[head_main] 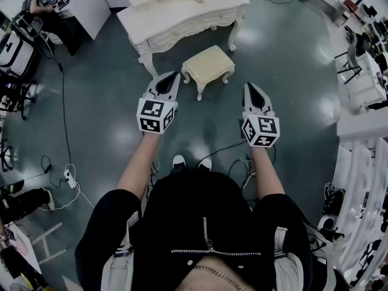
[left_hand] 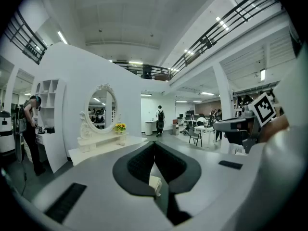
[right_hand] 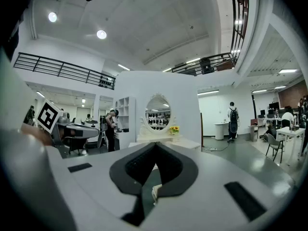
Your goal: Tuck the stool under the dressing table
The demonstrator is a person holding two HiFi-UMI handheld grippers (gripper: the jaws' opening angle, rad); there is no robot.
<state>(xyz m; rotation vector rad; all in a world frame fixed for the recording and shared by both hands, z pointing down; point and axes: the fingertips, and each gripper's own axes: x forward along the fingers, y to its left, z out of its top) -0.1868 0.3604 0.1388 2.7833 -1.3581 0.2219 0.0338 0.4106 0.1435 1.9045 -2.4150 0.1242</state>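
**Stool stands in front of the dressing table, both grippers closed and empty**

The stool (head_main: pixel 209 65) stands on the grey floor (head_main: pixel 285 71) just in front of the dressing table (head_main: pixel 182 14), apart from it and not yet under it. It is ahead of me, between my two grippers. The left gripper (head_main: pixel 171 77) has its jaws together and nothing in them. The right gripper (head_main: pixel 251 90) is closed in the same way and also holds nothing. Neither one touches the stool.

The stool is cream, with a square padded top and four short curved legs with carving. The table has the same cream colour and the same carved, curved legs, and an oval mirror (left_hand: pixel 102 110) stands on it.

I think the stool is light and its frame is stiff, while the cushion is soft and will give under pressure. The floor looks smooth and shiny, so the stool should slide easily. I would push on the hard rail under the cushion, at both near corners. The thin legs look delicate, so I would not push there.
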